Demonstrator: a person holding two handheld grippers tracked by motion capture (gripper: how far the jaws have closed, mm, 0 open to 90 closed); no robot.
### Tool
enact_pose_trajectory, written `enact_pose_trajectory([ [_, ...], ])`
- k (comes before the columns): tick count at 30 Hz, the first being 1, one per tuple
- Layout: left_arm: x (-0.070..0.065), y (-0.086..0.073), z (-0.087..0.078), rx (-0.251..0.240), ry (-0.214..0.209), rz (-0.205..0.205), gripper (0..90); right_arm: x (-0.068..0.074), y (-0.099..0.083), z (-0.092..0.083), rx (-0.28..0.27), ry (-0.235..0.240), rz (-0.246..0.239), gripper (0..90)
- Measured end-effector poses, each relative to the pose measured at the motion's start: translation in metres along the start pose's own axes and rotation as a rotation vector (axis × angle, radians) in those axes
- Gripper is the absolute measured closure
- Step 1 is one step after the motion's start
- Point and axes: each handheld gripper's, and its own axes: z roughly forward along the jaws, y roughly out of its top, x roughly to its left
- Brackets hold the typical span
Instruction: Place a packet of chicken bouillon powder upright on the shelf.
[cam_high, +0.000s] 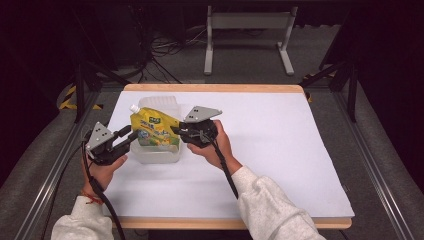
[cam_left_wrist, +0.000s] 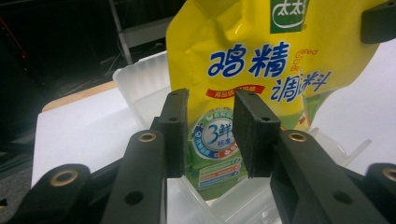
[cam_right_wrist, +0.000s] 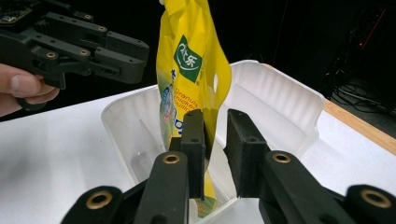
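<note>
Your left gripper (cam_high: 131, 136) stood partly open, its pads clear of the yellow pouch (cam_high: 152, 130), which stood upright in the clear tub (cam_high: 159, 155). At its three o'clock, your right gripper (cam_high: 176, 131) straddled the pouch's edge, slightly parted.

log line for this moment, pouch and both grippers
pouch: upright in clear tub | left gripper: open, pouch beyond pads | right gripper: open, pouch edge between pads | table: white sheet
</note>
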Motion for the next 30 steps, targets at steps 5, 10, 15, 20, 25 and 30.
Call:
enact_pose_trajectory([
  [5,-0.005,-0.002,-0.005,-0.005,0.002,0.007,64.9,-0.001,0.001,-0.004,0.0,-0.005,-0.005,76.4],
  [10,-0.01,-0.004,-0.01,-0.007,0.001,0.013,64.8,-0.001,0.001,-0.008,0.001,-0.012,-0.014,76.2],
  [15,-0.017,-0.005,-0.011,-0.002,-0.019,0.028,63.9,-0.005,0.001,-0.016,-0.001,-0.02,-0.017,76.0],
  [20,-0.027,-0.004,-0.011,-0.005,-0.039,0.045,63.2,-0.008,-0.001,-0.024,0.002,-0.028,-0.023,75.9],
  [25,-0.038,-0.003,-0.008,0.002,-0.067,0.057,61.4,-0.014,-0.003,-0.036,0.001,-0.053,-0.017,76.2],
  [30,-0.046,-0.002,-0.006,0.009,-0.087,0.079,61.0,-0.021,-0.007,-0.046,0.014,-0.077,-0.021,76.2],
])
